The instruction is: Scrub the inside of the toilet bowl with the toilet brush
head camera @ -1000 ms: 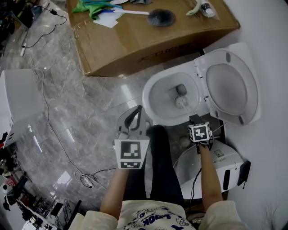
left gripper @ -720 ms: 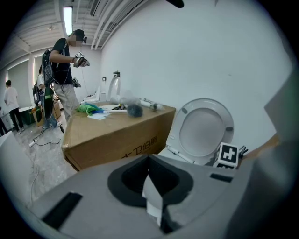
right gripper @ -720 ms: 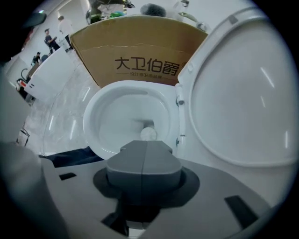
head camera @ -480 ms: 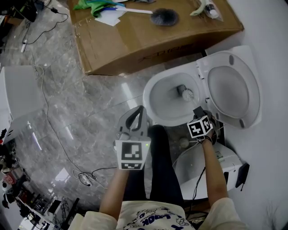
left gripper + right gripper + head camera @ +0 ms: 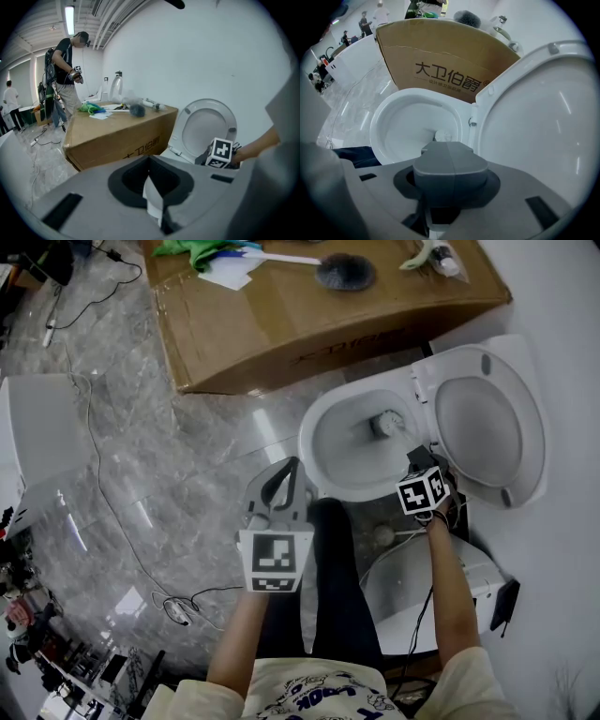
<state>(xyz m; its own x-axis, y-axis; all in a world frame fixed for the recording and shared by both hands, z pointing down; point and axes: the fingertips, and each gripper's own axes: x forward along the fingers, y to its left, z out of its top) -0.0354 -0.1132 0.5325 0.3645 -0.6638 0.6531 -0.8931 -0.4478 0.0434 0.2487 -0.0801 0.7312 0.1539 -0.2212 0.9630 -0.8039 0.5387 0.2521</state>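
The white ceramic toilet bowl stands with its white oval lid raised for access. The left gripper, jaws together on nothing, hangs clear over the knee, apparently to keep out of the way. The right gripper is clamped on the thin white toilet brush, whose head is down inside the bowl. Against half a second earlier, the head has shifted toward the back wall, while the left gripper is unchanged

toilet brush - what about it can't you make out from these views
- Head view: the toilet brush head is too small to tell whether bristles touch the toilet bowl; the hold of the right gripper on the handle sits under its marker cube.
- Right gripper view: the shut jaws cover the handle; only a pale bit shows past them.
- Left gripper view: the body of the left gripper blocks the bowl and brush.
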